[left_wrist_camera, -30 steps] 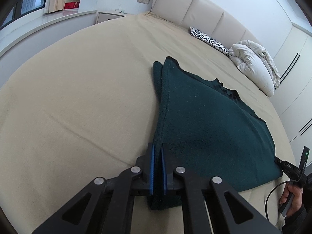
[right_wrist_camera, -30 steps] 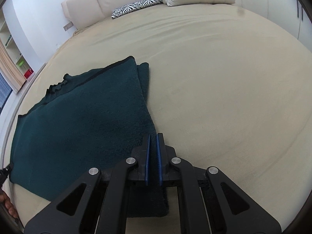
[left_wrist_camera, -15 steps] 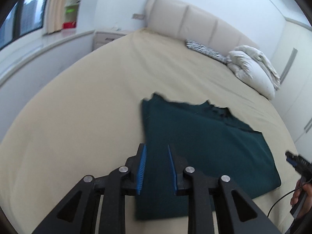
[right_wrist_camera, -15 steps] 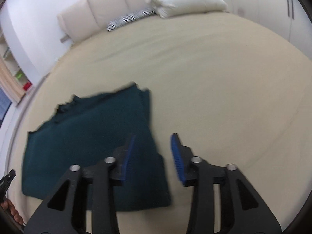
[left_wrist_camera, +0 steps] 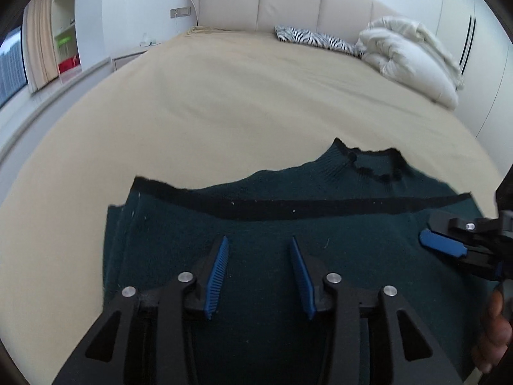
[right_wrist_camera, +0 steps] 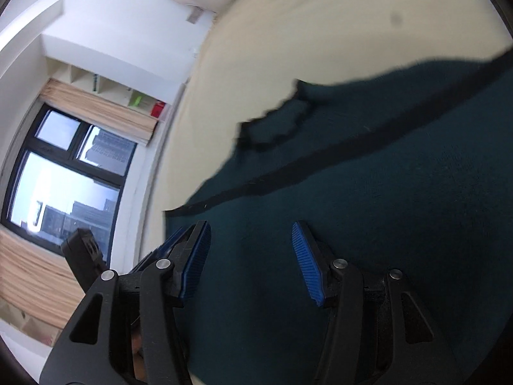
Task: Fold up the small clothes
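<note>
Two pillows [left_wrist_camera: 413, 61] lie well beyond the folded sweater [left_wrist_camera: 320, 224].

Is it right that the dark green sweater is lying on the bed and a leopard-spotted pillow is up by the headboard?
Not quite. The sweater does lie on the bed, but the pillow by the headboard has zebra stripes, black and white, not leopard spots. The left wrist view shows it.
</note>
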`<move>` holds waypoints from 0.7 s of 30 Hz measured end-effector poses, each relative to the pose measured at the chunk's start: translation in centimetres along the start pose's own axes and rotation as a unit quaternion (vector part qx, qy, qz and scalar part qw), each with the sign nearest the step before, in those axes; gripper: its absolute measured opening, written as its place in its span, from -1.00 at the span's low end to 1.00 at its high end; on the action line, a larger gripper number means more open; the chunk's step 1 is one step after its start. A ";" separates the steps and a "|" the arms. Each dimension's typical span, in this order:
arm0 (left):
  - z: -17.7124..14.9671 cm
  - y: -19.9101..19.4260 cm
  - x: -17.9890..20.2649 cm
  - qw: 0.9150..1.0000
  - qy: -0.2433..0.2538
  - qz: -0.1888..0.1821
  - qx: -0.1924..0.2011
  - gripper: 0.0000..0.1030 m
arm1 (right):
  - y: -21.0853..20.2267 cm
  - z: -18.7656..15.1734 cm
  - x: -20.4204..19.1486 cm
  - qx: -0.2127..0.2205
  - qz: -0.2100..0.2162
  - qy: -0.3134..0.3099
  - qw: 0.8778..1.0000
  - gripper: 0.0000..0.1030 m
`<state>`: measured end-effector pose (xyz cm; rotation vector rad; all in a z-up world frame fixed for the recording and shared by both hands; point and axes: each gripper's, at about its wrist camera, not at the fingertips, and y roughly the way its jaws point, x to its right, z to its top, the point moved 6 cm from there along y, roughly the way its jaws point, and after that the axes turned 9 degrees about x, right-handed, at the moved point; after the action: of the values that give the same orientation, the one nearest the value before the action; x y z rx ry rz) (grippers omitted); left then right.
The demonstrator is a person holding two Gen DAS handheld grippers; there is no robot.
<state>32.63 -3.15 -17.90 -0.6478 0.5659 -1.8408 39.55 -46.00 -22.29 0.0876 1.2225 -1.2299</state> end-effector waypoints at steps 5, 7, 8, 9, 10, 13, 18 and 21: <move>0.1 0.0 -0.2 1.000 -0.001 -0.003 -0.001 -0.12 | -3.5 3.4 4.4 0.054 0.015 0.054 0.997 -0.56; 0.1 -0.2 -0.2 1.000 -0.001 -0.003 0.001 -0.12 | -6.1 5.1 7.3 0.091 -0.028 0.063 0.993 -0.53; 0.1 -0.1 -0.2 1.000 -0.003 -0.005 0.002 -0.12 | -7.5 5.7 8.7 0.109 -0.039 0.074 0.991 -0.54; 0.1 -0.1 -0.2 1.000 -0.004 -0.005 0.002 -0.12 | -9.2 6.3 10.4 0.130 -0.034 0.098 0.986 -0.57; 0.0 -0.1 -0.1 1.000 -0.003 -0.005 0.002 -0.12 | -10.5 6.6 11.4 0.146 -0.038 0.113 0.982 -0.56; -0.2 -0.1 0.2 1.000 0.002 -0.001 0.004 -0.12 | -14.5 6.7 13.4 0.190 -0.112 0.111 0.969 -0.50; -0.3 -0.1 0.4 1.000 0.006 0.003 0.008 -0.12 | -15.1 4.6 9.4 0.169 -0.098 0.085 0.977 -0.43; -0.4 -0.2 0.5 1.000 0.009 0.006 0.009 -0.12 | -12.2 1.2 3.4 0.111 -0.032 0.035 0.993 -0.43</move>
<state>32.13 -3.51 -17.98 -0.6150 0.5640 -1.8396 30.74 -54.07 -17.81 0.2576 1.1522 -1.4262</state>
